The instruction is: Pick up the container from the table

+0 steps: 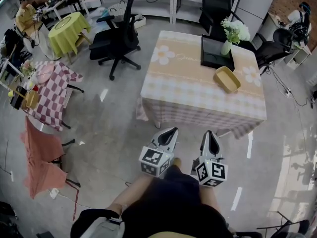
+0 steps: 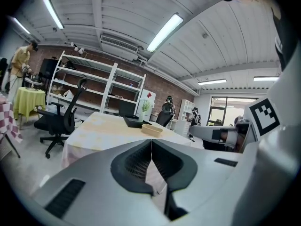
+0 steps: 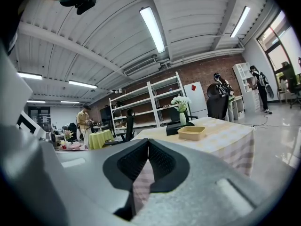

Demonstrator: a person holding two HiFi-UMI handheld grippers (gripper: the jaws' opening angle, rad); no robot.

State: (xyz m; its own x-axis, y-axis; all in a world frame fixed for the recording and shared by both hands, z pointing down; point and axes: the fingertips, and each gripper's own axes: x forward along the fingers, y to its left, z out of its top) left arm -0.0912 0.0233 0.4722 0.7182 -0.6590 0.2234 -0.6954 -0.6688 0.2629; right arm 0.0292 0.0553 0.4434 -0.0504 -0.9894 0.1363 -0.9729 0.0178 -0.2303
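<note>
A shallow tan container [image 1: 227, 79] lies on the right half of a table with a floral checked cloth [image 1: 188, 90]. It also shows as a small tan tray in the left gripper view [image 2: 152, 129] and in the right gripper view [image 3: 191, 133]. Both grippers hang over the floor in front of the table's near edge, well short of the container. My left gripper [image 1: 172, 132] is shut with nothing between its jaws [image 2: 151, 141]. My right gripper [image 1: 210, 134] is shut and empty too [image 3: 148, 141].
A black tray [image 1: 216, 52] and a vase of white flowers [image 1: 232, 33] stand behind the container. A black office chair [image 1: 118, 36] is left of the table, more chairs behind it. Cloth-draped stands [image 1: 49, 95] line the left. A person [image 3: 83, 121] stands far off by shelving.
</note>
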